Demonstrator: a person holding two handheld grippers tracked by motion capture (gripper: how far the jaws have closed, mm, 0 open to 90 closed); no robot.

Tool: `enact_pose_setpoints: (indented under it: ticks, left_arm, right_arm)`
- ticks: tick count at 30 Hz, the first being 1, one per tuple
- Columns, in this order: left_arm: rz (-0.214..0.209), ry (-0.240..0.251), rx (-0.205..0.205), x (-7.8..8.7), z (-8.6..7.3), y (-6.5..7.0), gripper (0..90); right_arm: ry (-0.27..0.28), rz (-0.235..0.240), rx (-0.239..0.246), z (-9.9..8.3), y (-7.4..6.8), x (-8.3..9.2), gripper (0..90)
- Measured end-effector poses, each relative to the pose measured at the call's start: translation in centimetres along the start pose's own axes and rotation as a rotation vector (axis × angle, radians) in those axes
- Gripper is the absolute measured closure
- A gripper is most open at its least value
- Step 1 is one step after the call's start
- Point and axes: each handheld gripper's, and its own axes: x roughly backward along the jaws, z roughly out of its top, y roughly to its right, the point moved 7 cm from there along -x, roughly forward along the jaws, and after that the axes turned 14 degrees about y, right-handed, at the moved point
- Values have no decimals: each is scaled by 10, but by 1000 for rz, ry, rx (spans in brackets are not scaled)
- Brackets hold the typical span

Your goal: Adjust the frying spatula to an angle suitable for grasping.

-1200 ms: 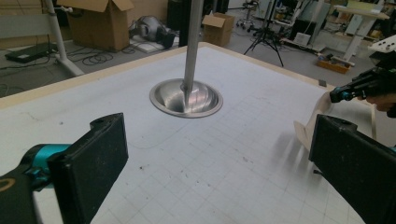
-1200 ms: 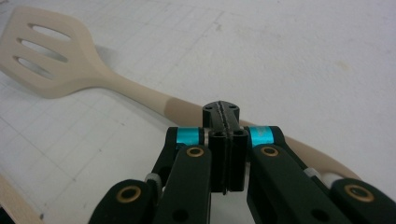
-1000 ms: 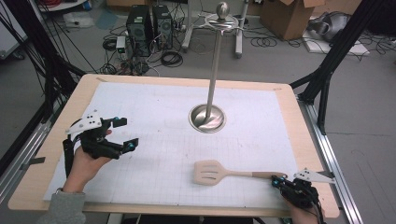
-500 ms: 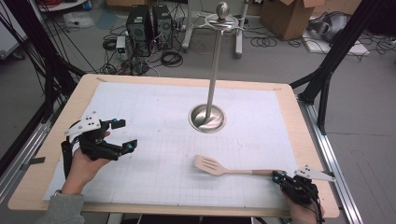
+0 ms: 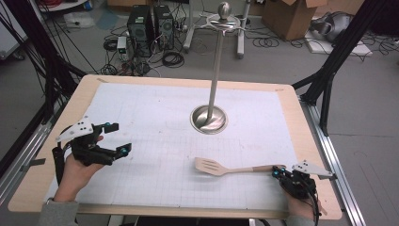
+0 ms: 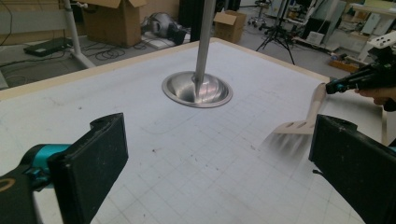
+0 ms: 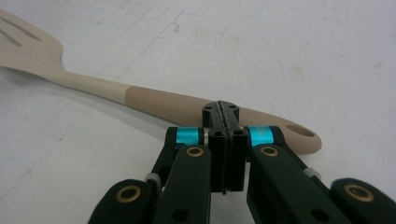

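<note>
The pale slotted spatula has swung slightly; it lies flat. The right gripper, jaws clenched empty, touches its handle; the left gripper hovers released.

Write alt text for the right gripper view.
The right gripper, its two black jaws closed flat against each other, sits at the handle of a pale wooden slotted spatula lying on a white gridded table mat. The spatula's slotted blade points to the upper left, and its handle end with a hanging hole lies at the right.
</note>
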Motion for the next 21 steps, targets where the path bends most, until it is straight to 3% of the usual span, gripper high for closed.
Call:
enact_pose_setpoints:
  ticks: [21]
  left_arm:
    - [83,7,-5,40,0,-2,51]
  right_arm:
    - [-6,-55,32,16,5,-39,900]
